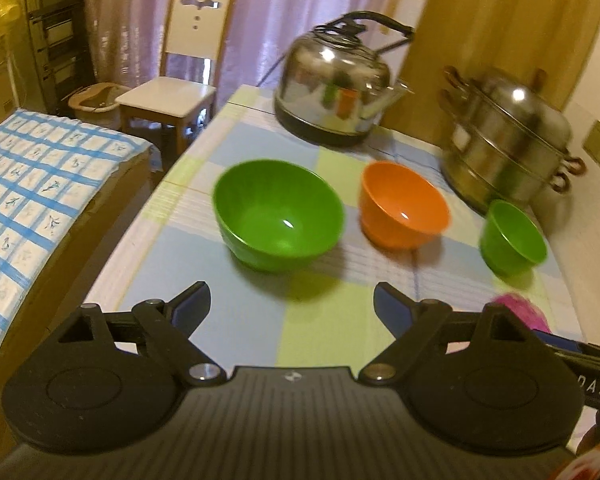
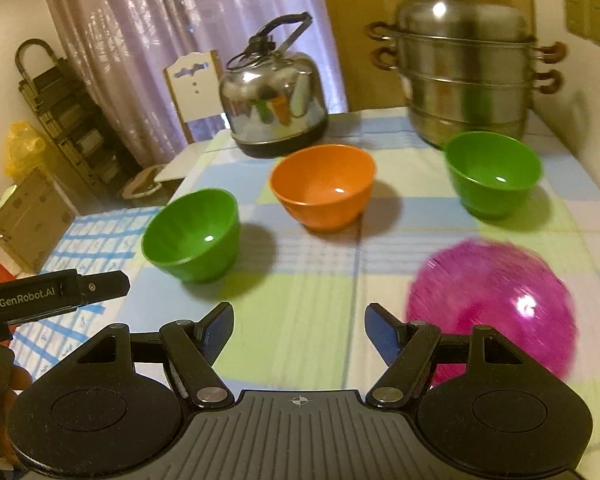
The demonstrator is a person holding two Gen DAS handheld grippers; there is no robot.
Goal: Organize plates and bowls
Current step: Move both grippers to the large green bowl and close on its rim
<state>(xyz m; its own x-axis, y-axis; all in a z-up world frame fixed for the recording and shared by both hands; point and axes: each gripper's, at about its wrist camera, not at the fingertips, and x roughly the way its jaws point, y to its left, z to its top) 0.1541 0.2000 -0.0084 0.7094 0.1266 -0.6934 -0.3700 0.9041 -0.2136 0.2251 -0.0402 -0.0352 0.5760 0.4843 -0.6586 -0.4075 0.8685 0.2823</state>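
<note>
We see three round plastic bowls in a row on the pastel checked tablecloth (image 2: 300, 320): a green bowl (image 2: 191, 236) left, an orange bowl (image 2: 323, 188) in the middle, a smaller green bowl (image 2: 493, 173) right. An upturned pink glittery bowl (image 2: 490, 308) lies nearer. Our left gripper (image 1: 292, 306) and right gripper (image 2: 299, 330) both gape apart, holding nothing. Farther off stand a steel kettle (image 2: 274, 116) and a stacked steel steamer pot (image 2: 466, 72).

two green bowls (image 2: 191, 236) (image 2: 493, 174), one orange bowl (image 2: 323, 186), one pink bowl (image 2: 490, 308), one kettle (image 2: 274, 110), one steamer pot (image 2: 466, 70).

Pale lilac curtains (image 1: 300, 12) hang behind a white wooden chair (image 1: 180, 72). A bed with a blue-checked cover (image 1: 40, 184) stands beside the table's pastel checked cloth (image 2: 300, 320).
</note>
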